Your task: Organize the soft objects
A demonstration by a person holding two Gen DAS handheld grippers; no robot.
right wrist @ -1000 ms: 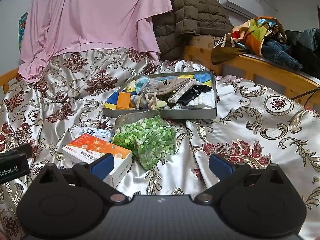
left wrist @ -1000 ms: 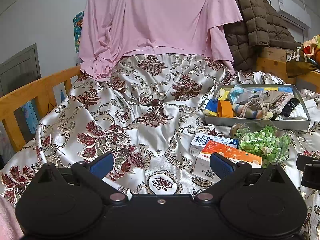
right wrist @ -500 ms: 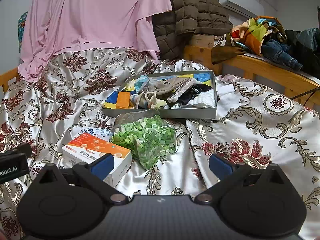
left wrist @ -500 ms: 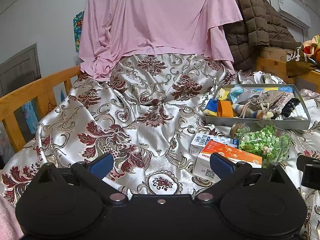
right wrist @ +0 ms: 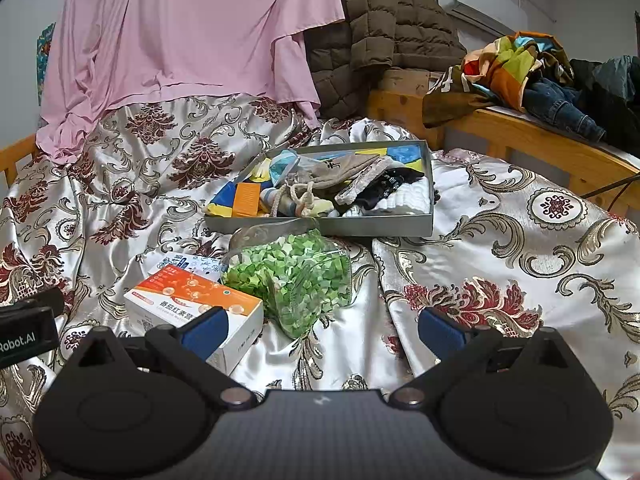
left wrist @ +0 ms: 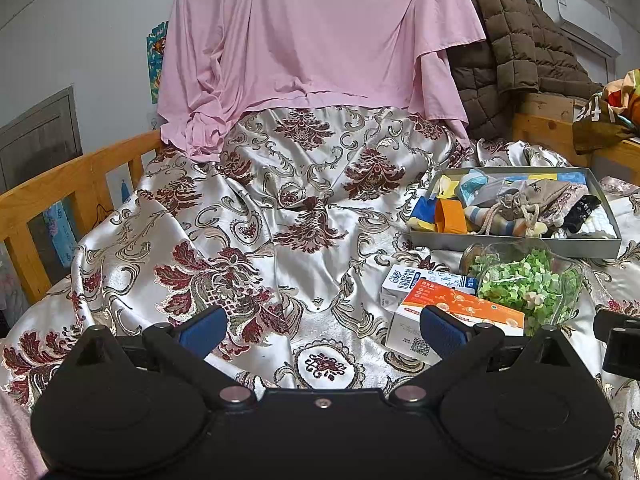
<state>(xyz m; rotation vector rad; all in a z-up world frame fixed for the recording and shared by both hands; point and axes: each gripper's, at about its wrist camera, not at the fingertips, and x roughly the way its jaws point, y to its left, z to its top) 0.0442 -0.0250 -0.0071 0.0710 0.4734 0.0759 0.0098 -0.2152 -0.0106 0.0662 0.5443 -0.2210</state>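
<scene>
Hovering over the brocade bedspread (left wrist: 280, 216), left gripper (left wrist: 322, 326) has its blue pads spread wide, nothing between them. Right gripper (right wrist: 322, 322) same: spread, gripping nothing, low centre of its frame.

Soft items sit in the grey tray (right wrist: 320, 228), centre of the right view, right-middle of the left view (left wrist: 516, 240). Inside: beige drawstring pouch (right wrist: 340, 170), dark sock (right wrist: 390, 184), white folded cloth (right wrist: 408, 200), orange piece (right wrist: 246, 198), striped sock (right wrist: 280, 200).

Just in front of the tray: clear bag of green bits (right wrist: 296, 276), tilted, touching the orange-topped box (right wrist: 196, 300). Blue-and-white carton (left wrist: 416, 282) lies behind the orange box, partly hidden.

Pink garment (left wrist: 316, 40) hangs upper centre, brown quilted jacket (right wrist: 384, 24) beside it. Pile of clothes (right wrist: 520, 72) on the wooden rail, upper right of the right view.
</scene>
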